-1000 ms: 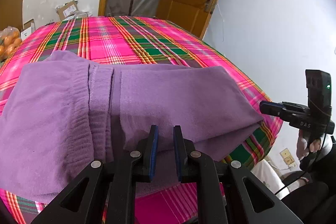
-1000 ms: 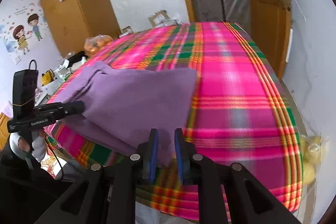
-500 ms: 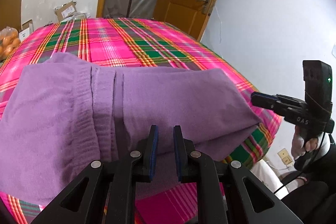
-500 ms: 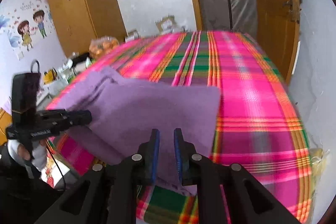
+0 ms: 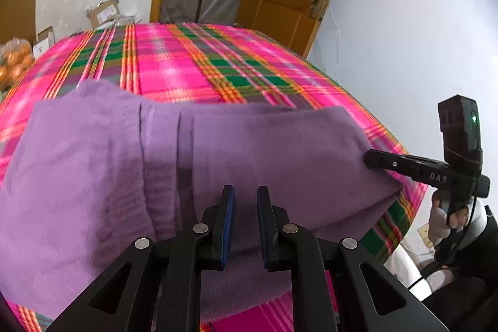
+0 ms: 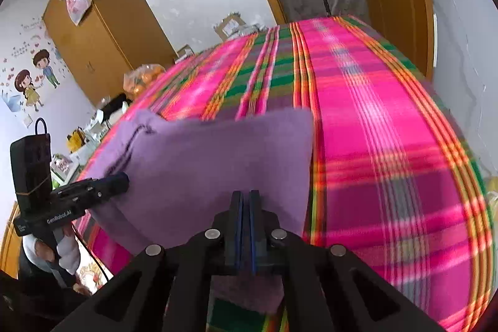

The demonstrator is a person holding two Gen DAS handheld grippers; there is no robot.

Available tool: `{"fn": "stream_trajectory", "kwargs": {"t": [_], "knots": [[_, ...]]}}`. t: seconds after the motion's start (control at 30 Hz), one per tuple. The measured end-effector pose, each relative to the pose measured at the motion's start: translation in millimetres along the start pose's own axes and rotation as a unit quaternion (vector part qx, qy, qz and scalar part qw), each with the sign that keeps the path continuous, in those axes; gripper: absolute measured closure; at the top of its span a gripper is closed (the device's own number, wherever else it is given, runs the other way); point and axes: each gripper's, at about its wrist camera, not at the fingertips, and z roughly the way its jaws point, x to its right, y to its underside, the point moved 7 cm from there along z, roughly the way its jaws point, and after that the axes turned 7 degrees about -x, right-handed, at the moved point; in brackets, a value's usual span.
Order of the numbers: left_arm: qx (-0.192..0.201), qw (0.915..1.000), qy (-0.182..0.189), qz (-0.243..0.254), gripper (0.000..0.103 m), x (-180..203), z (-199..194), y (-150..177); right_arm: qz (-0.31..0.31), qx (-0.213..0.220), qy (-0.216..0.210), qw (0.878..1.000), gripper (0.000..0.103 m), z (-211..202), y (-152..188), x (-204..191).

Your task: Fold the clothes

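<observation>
Plaid bed (image 6: 389, 145): purple garment (image 6: 218, 164), R jaws closing, prob. pinching.

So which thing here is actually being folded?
Find the bed with the pink plaid blanket. On its near end lies the purple garment, soft, plain and partly folded, the only unpatterned cloth there.

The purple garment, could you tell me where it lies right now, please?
The purple garment lies folded on the near part of the plaid bedspread, by its near edge, in both wrist views.
</observation>
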Motion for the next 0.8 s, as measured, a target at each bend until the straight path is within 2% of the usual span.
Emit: {"fn": "stream_trajectory", "kwargs": {"t": [0.17,0.27,0.37,0.47,0.57,0.67,0.8], "knots": [[0.005,0.9997,-0.02,-0.013,0.088,-7,10,-29,0.025,0.018,0.007,0.999,0.098,9,-30,9],[-0.013,0.9992,-0.023,-0.03,0.088,-17,28,-38,0.041,0.021,0.021,0.999,0.098,19,-43,20],[-0.026,0.9987,-0.017,-0.04,0.088,-22,40,-41,0.076,0.004,0.018,0.997,0.101,34,-45,38],[-0.014,0.9989,-0.007,-0.045,0.088,-20,27,-41,0.079,0.006,0.008,0.997,0.098,30,-47,37],[0.019,0.9988,-0.005,-0.046,0.088,-22,1,-39,0.065,0.016,-0.013,0.998,0.087,22,-50,23],[0.038,0.9972,-0.023,-0.06,0.088,-37,-19,-32,0.043,0.02,-0.036,0.998,0.086,19,-52,2],[0.038,0.9932,-0.058,-0.093,0.088,-66,-26,-23,0.016,0.005,-0.059,0.998,0.086,28,-54,-24]]}}
